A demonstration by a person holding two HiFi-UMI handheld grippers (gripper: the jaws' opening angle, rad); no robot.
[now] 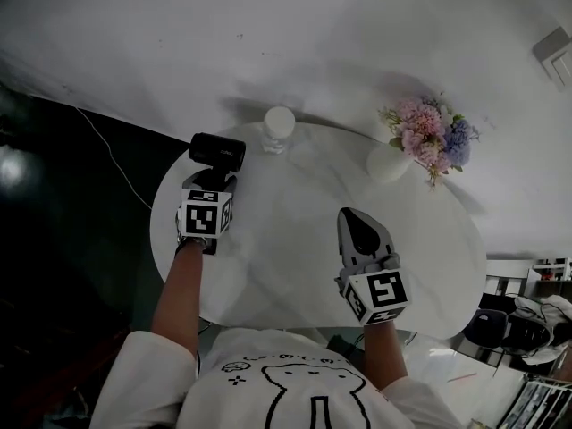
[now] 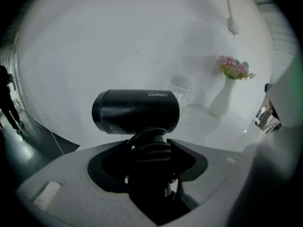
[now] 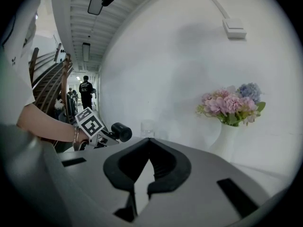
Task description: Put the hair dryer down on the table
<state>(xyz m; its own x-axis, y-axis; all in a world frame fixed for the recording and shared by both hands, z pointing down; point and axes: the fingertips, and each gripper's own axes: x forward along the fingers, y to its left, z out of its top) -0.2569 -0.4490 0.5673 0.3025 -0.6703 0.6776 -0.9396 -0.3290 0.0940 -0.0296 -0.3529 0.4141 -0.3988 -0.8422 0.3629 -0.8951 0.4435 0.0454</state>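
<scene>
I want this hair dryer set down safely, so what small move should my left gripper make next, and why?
Probably lower the left gripper straight down toward the table. Its jaws are clamped on the handle of the hair dryer, which appears held above the tabletop near its left edge, and the surface below looks bare.

Clothing: a white short-sleeved shirt (image 1: 304, 391) with a black line drawing on its front and loose white sleeves (image 1: 147, 378). A thin bracelet (image 3: 75, 135) is on the left wrist.

Ahead of the shirt to its left is the left gripper (image 1: 214, 175), with a grey shell and a left cube (image 1: 206, 213) bearing black-and-white square markers.

Ahead of the shirt to its right is the right gripper (image 1: 351, 214). It has a smooth grey shell, black pads (image 3: 165, 164) in a teardrop outline, two dark rectangular slots, and a matching right cube (image 1: 379, 293).
</scene>
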